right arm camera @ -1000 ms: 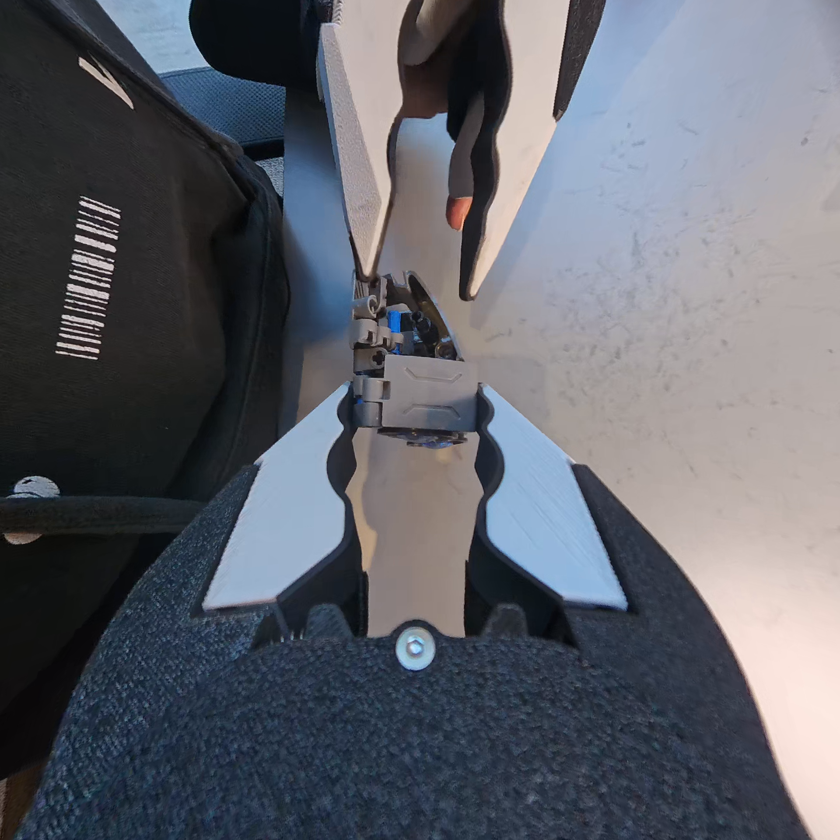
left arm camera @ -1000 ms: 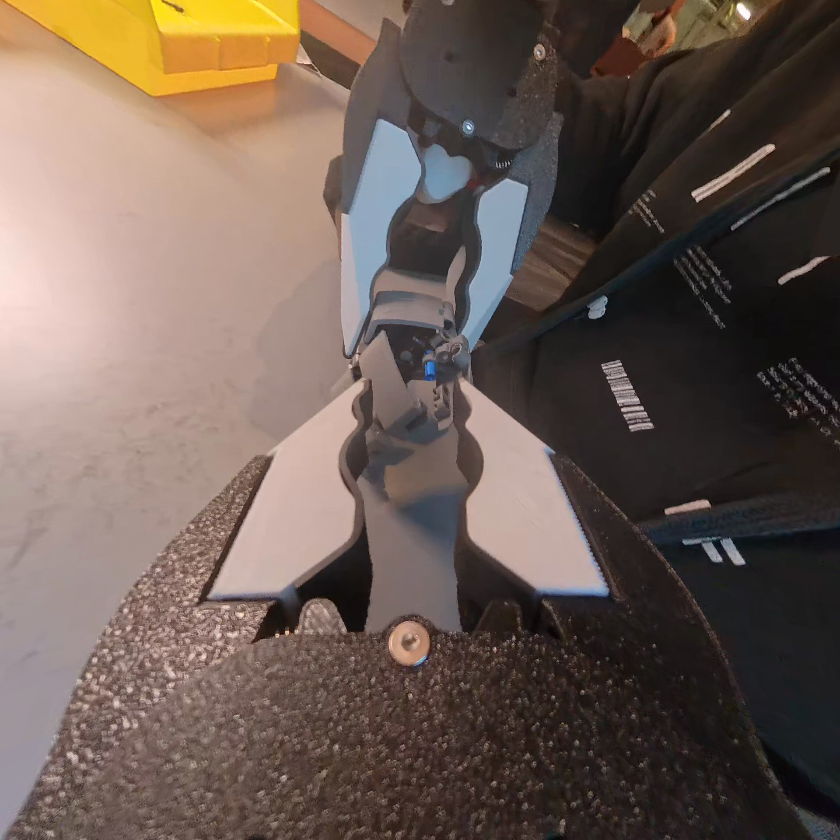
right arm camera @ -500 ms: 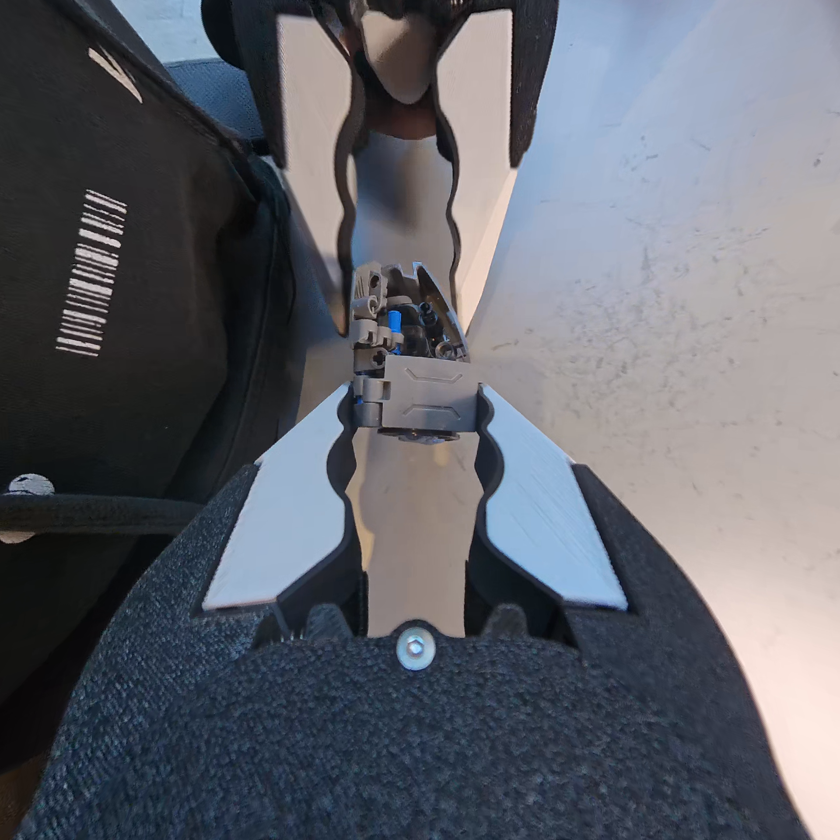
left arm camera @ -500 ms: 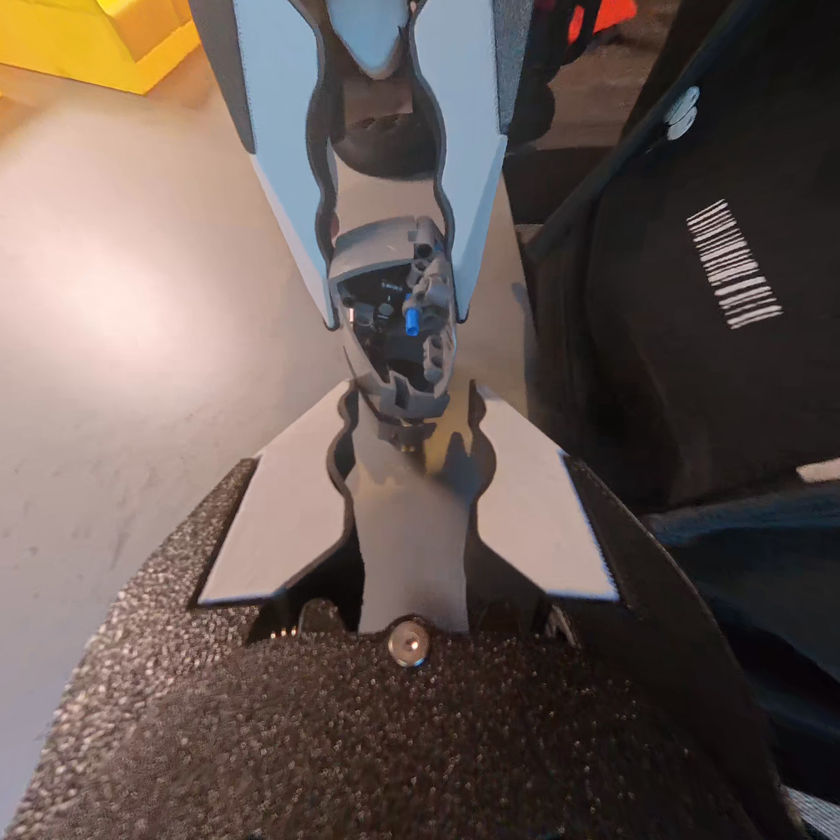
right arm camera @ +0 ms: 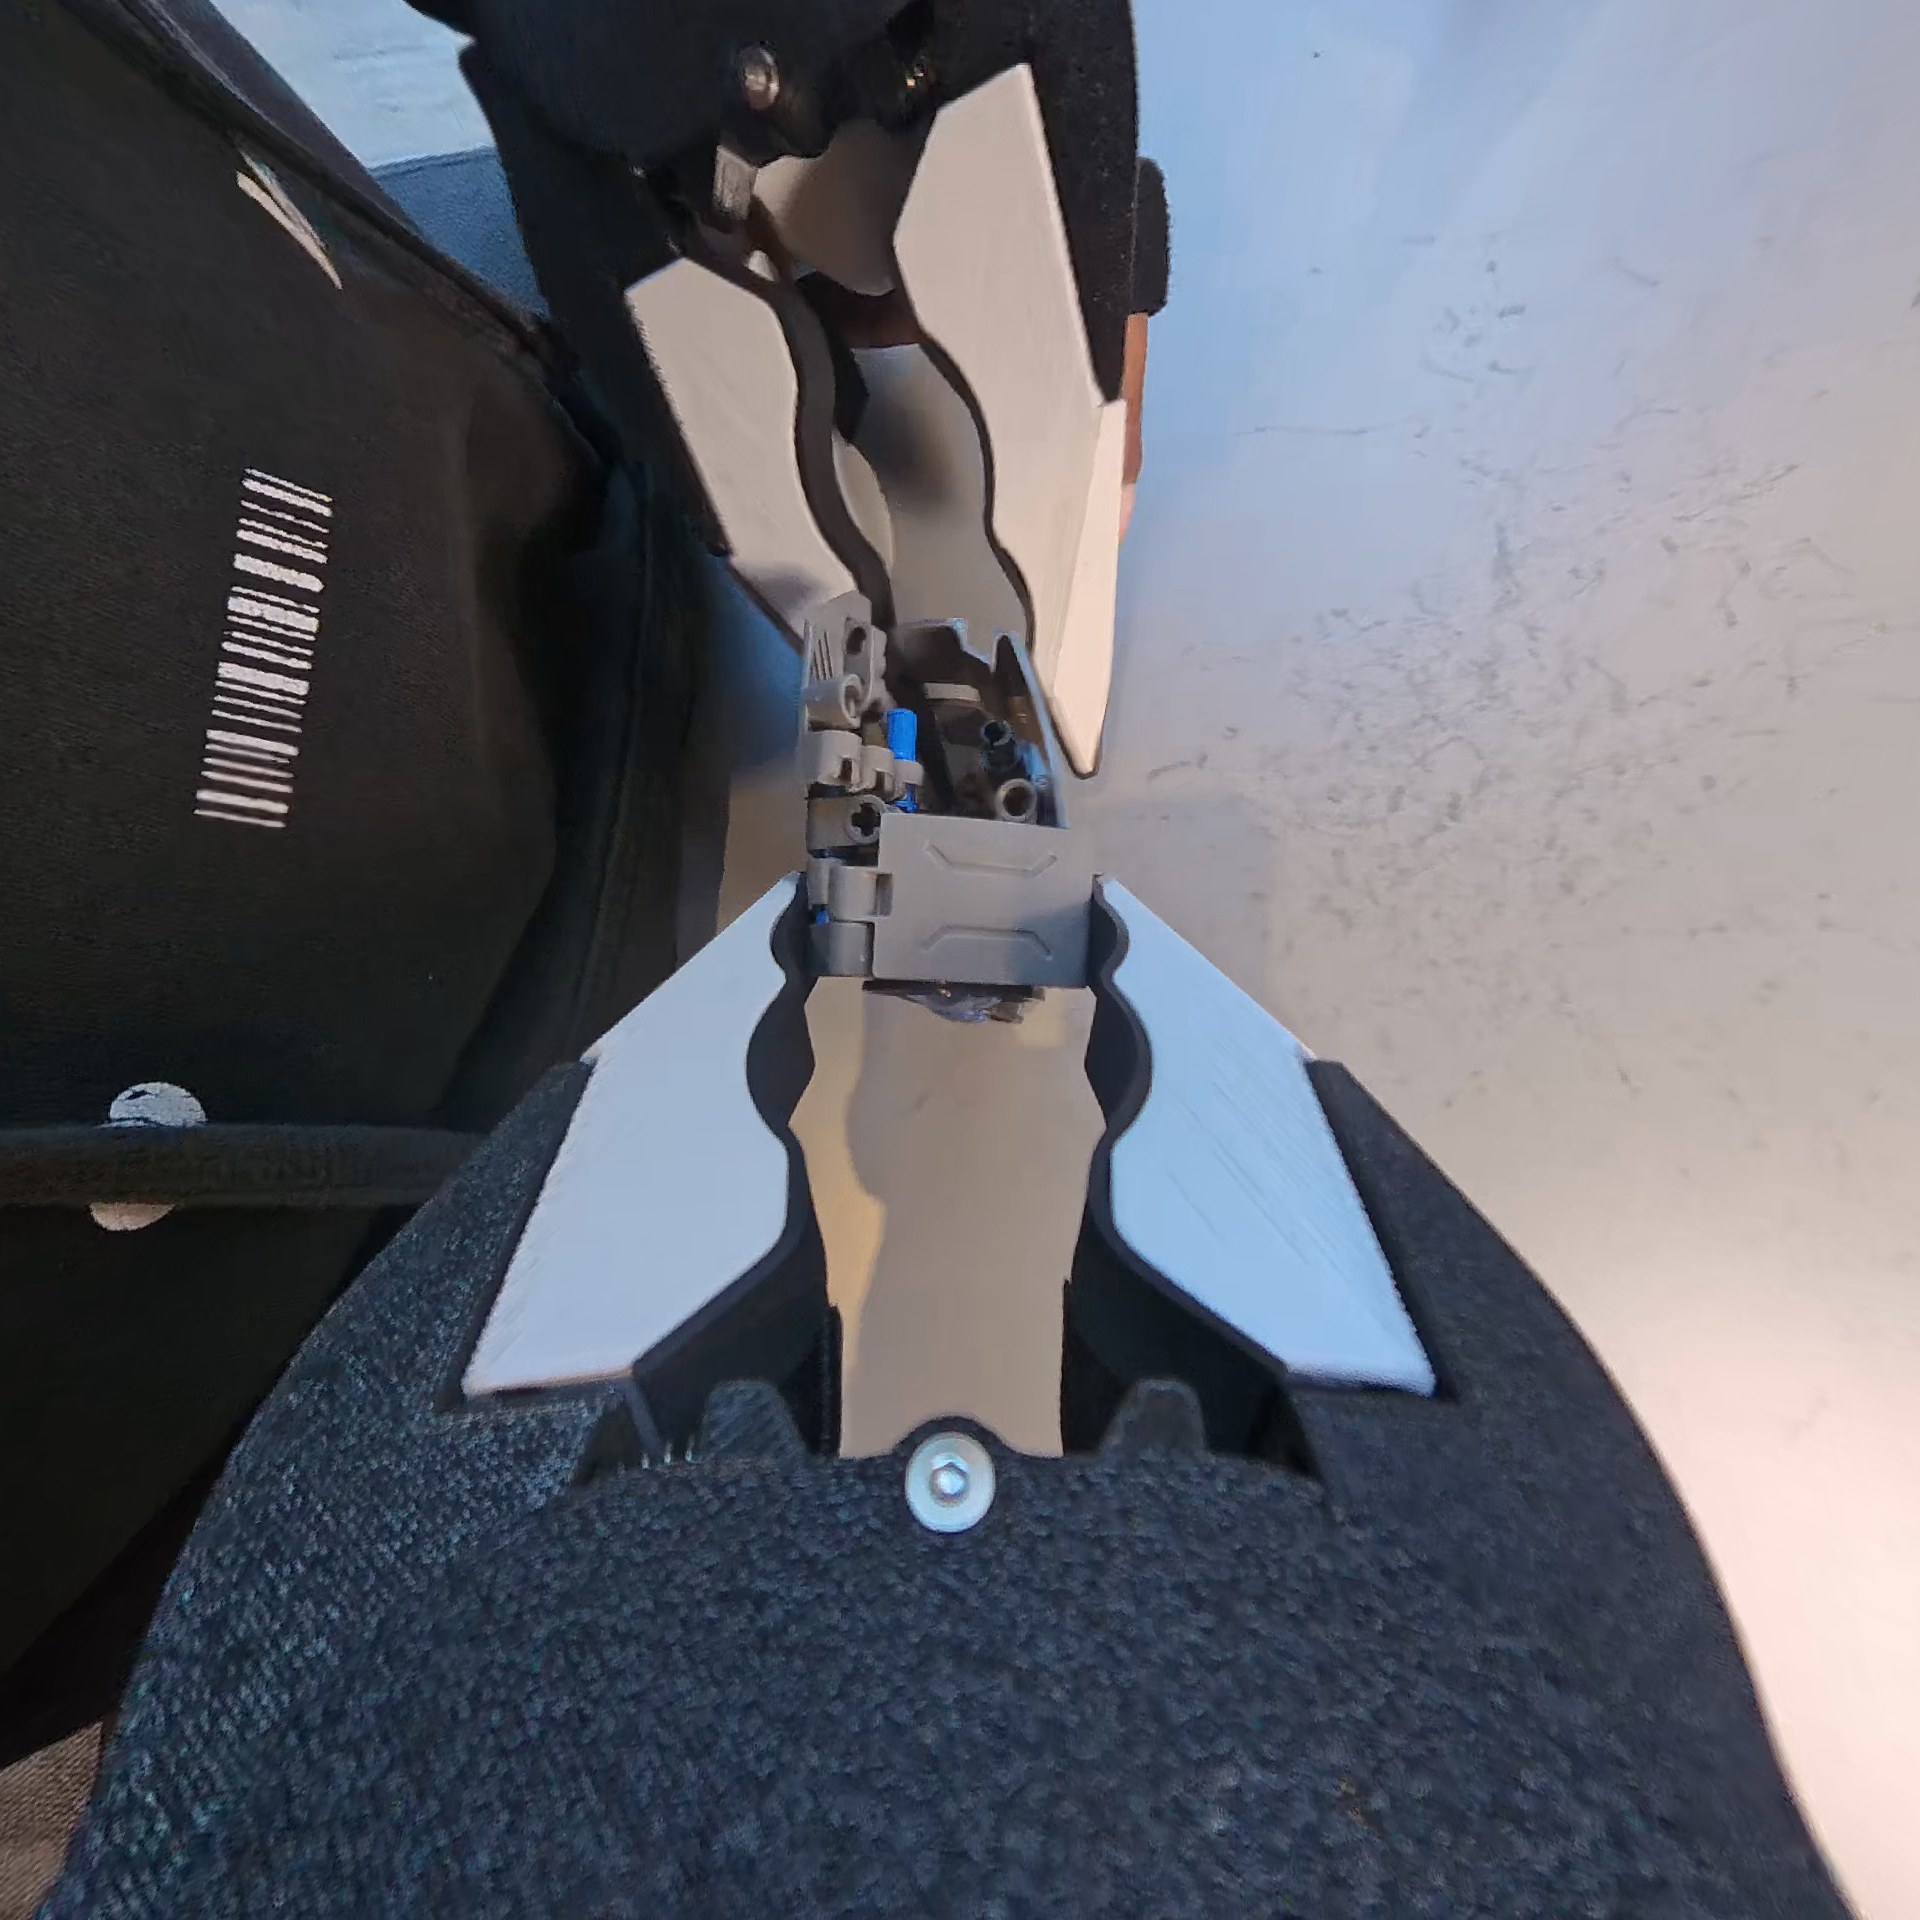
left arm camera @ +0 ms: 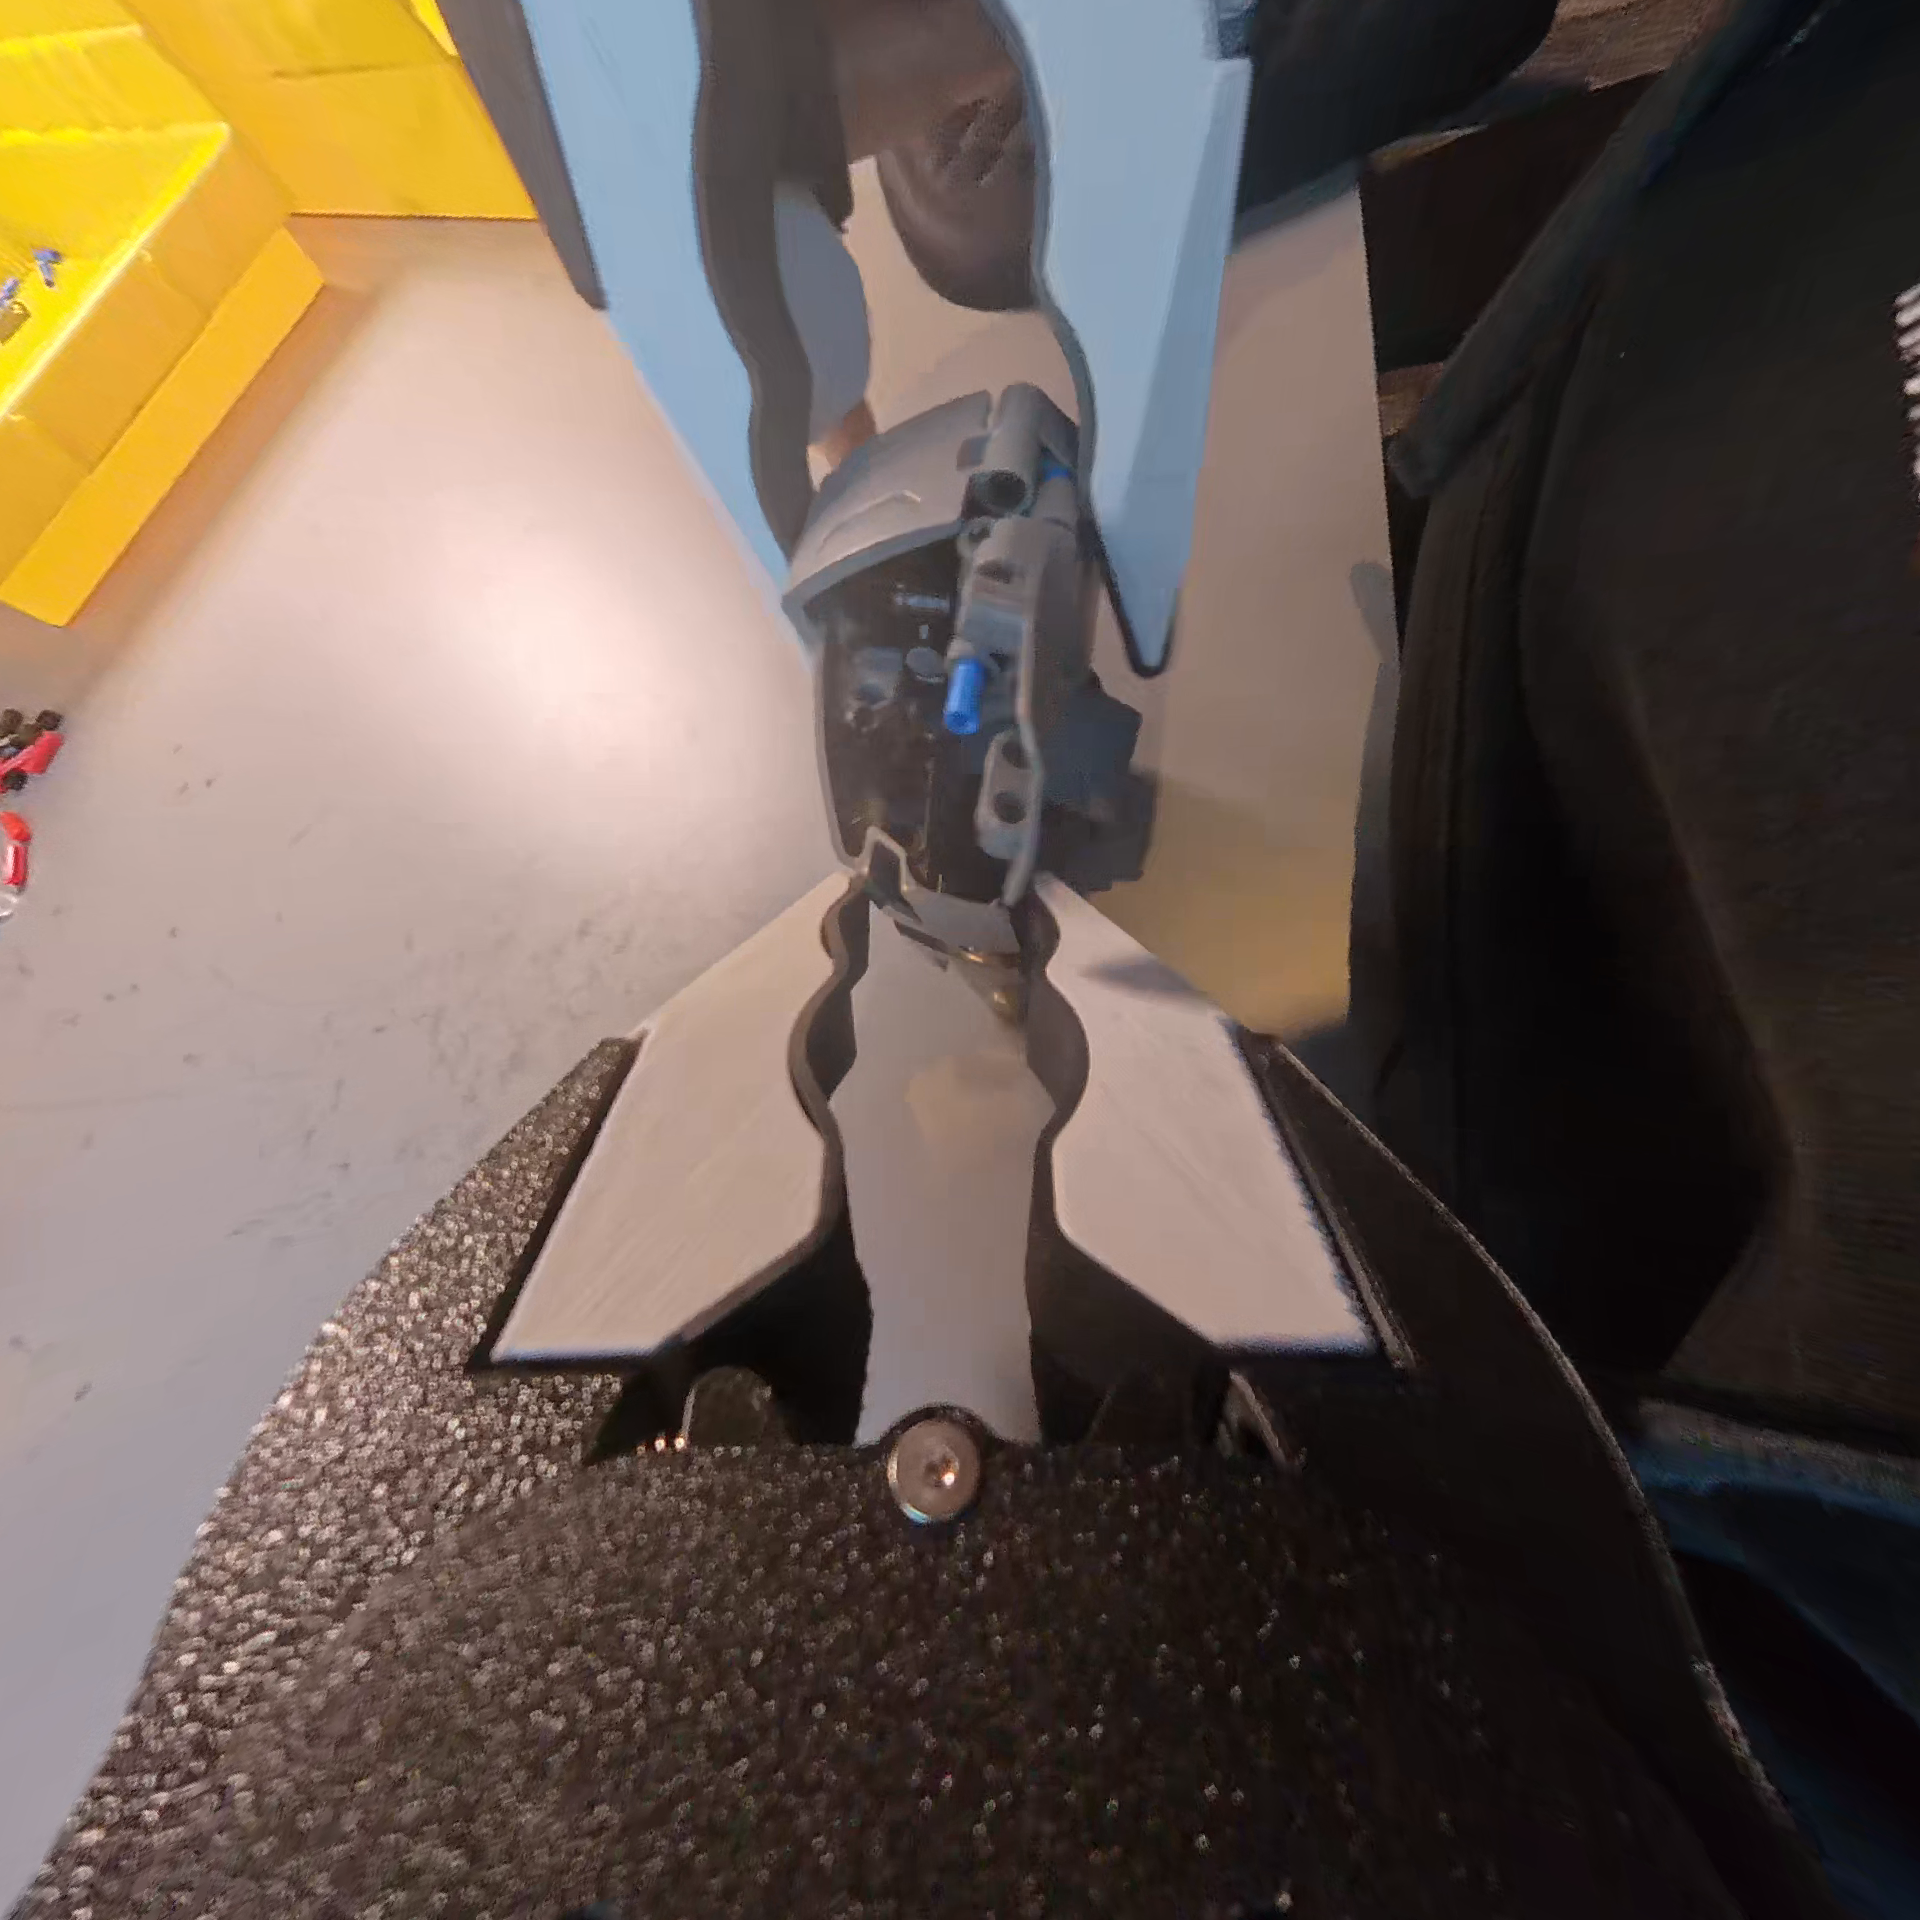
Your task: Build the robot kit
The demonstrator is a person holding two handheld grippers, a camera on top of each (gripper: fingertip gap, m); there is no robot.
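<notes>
Jointly gripped: blocky grey brick assembly (right arm camera: 961, 883) (plastic)

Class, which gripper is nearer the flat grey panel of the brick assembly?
Right. The right gripper clamps the flat grey panel between its fingertips. The left gripper meets the brick assembly at its opposite end, beyond the blue pin.

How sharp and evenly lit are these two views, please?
Left wrist view: the right gripper and model are motion-smeared, with glare on the table. Right wrist view: the model is crisp, the left gripper slightly soft, the table brightest at lower right. Both bend at the edges.
</notes>
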